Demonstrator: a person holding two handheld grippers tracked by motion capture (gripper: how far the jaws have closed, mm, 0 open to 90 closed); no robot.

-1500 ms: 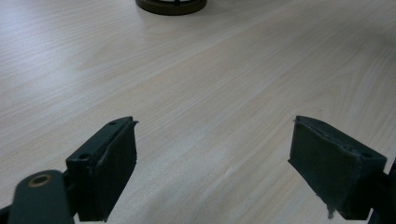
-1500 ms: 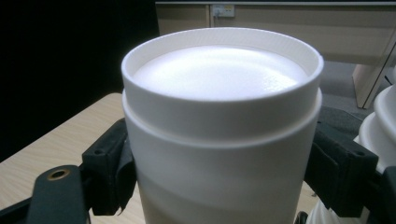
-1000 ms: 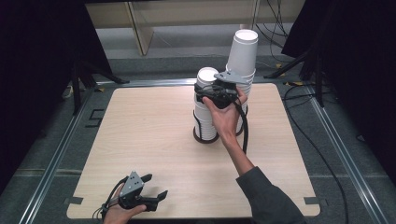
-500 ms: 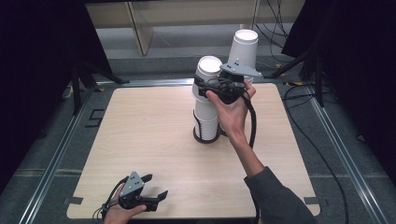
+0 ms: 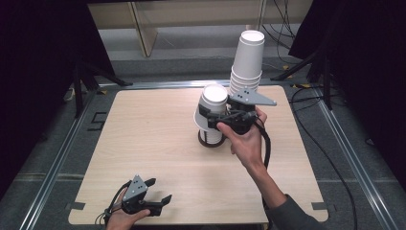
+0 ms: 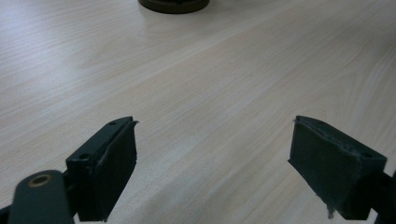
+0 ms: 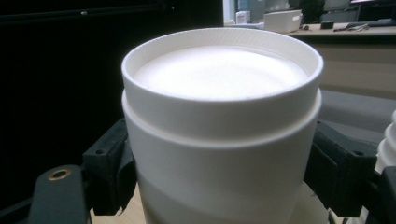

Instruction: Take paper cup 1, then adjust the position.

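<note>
My right gripper (image 5: 214,114) is shut on a white paper cup (image 5: 214,96) that is upside down, its bottom facing up, over a dark round base (image 5: 210,139) on the wooden table (image 5: 143,124). In the right gripper view both pads press the cup (image 7: 219,79) from the sides. Just behind it leans a tall stack of white cups (image 5: 249,57). Near the table's front left edge my left gripper (image 5: 159,190) rests low in a hand. Its jaws stand apart over bare wood, with nothing between them (image 6: 215,163).
The dark round base (image 6: 173,4) shows at the top of the left gripper view. A metal frame (image 5: 57,158) runs around the table. Dark stands and cables (image 5: 306,67) lie beyond the far right corner. A wooden shelf (image 5: 143,19) stands behind.
The right hand has carried the cup toward the near side and slightly right, tilting it, away from the tall stack. The left gripper has stayed in place.
</note>
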